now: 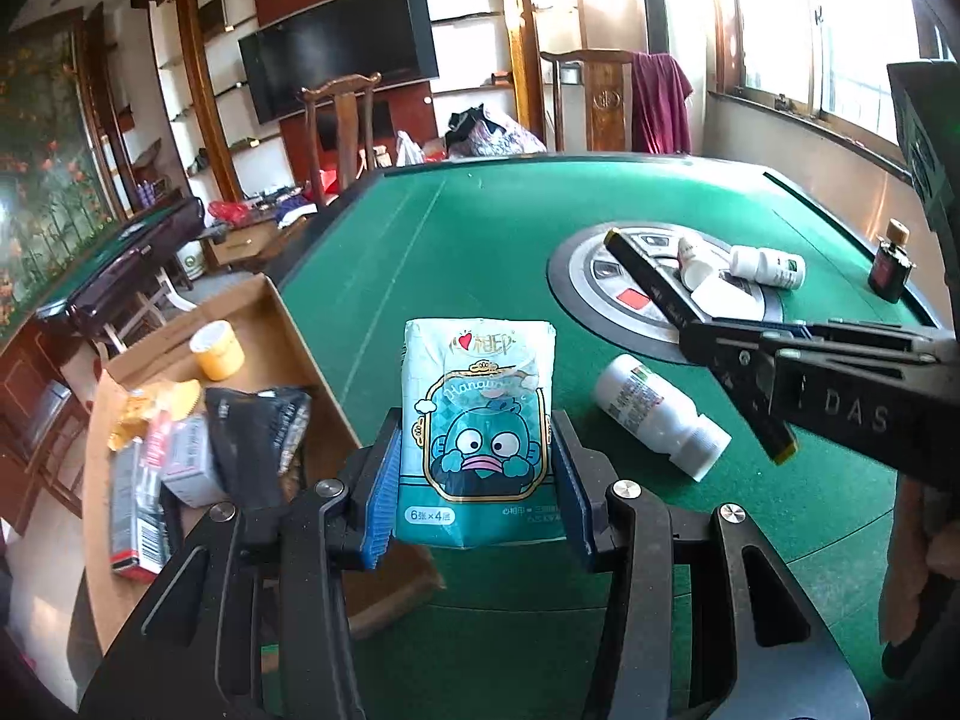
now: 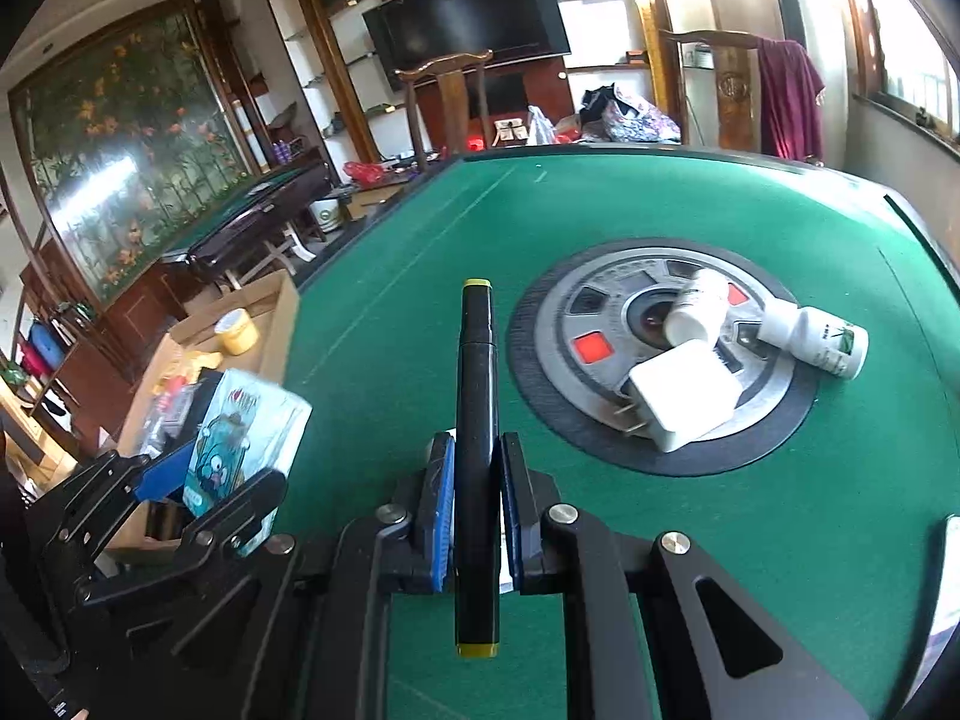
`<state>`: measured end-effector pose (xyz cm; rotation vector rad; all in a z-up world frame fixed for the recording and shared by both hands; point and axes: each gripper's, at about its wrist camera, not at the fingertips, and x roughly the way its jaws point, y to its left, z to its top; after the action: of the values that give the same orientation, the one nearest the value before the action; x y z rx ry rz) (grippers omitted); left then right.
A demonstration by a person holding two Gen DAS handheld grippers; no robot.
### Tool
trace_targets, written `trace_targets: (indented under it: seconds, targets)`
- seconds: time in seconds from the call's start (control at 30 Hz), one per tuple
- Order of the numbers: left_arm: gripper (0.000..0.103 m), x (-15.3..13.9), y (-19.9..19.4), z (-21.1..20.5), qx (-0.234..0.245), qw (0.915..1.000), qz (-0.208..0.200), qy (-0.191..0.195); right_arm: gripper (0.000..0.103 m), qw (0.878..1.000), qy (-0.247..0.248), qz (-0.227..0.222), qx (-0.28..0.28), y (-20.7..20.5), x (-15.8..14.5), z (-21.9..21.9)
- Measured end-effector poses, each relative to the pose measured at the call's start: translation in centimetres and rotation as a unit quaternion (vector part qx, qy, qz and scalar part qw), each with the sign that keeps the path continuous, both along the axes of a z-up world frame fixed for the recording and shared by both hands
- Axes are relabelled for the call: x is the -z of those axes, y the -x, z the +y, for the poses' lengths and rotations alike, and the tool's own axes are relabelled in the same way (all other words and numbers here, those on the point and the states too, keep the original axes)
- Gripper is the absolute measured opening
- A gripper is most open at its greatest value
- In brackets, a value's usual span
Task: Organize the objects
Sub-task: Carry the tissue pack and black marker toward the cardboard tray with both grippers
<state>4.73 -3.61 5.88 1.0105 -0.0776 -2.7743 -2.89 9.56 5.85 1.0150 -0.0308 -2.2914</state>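
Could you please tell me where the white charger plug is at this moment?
In the right wrist view, the white charger plug lies right of centre on the table's round grey hub, beside a small white bottle.

I count three white bottles [image 1: 660,414] [image 1: 768,266] [image 1: 693,261] ahead of my grippers, one charger [image 2: 684,405], one marker [image 2: 477,456], one tissue pack [image 1: 477,420], one tape roll [image 1: 216,350].

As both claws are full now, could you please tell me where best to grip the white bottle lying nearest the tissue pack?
Grip the white bottle across the middle of its labelled body, coming from above. It lies on its side on the green table, so its round sides are exposed, and the body is wider than the cap.
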Motion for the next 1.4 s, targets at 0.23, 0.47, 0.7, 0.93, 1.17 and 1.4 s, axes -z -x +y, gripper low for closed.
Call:
trace_targets:
  seconds: [0.23,0.47,0.7,0.93,1.17,1.4]
  targets:
    - [0.045,-1.0,-0.9,-1.2,-0.013,0.9998,0.018,-0.003,0.013,1.0,0.013,-0.006,-0.014,-1.5,-0.1,-1.4]
    - [0.045,-1.7,-1.9,-2.8,-0.03,0.999,0.034,-0.005,0.013,0.999,0.019,-0.01,-0.035,-2.7,-0.1,-3.3]
    - [0.045,-2.0,-2.8,-5.3,-0.054,0.9976,0.041,-0.014,0.013,0.998,0.018,-0.01,-0.054,-3.8,-0.3,-5.6]
    - [0.045,-1.7,-3.5,-8.0,-0.08,0.9955,0.043,-0.028,0.013,0.997,0.01,-0.005,-0.074,-4.9,-0.5,-8.3]
    - [0.045,-1.5,-4.2,-10.9,-0.108,0.9922,0.045,-0.044,0.013,0.995,0.003,-0.002,-0.097,-5.9,-0.9,-11.2]
    - [0.045,-0.9,-4.5,-13.2,-0.131,0.989,0.042,-0.056,0.013,0.992,-0.008,0.0,-0.123,-6.9,-0.9,-14.3]
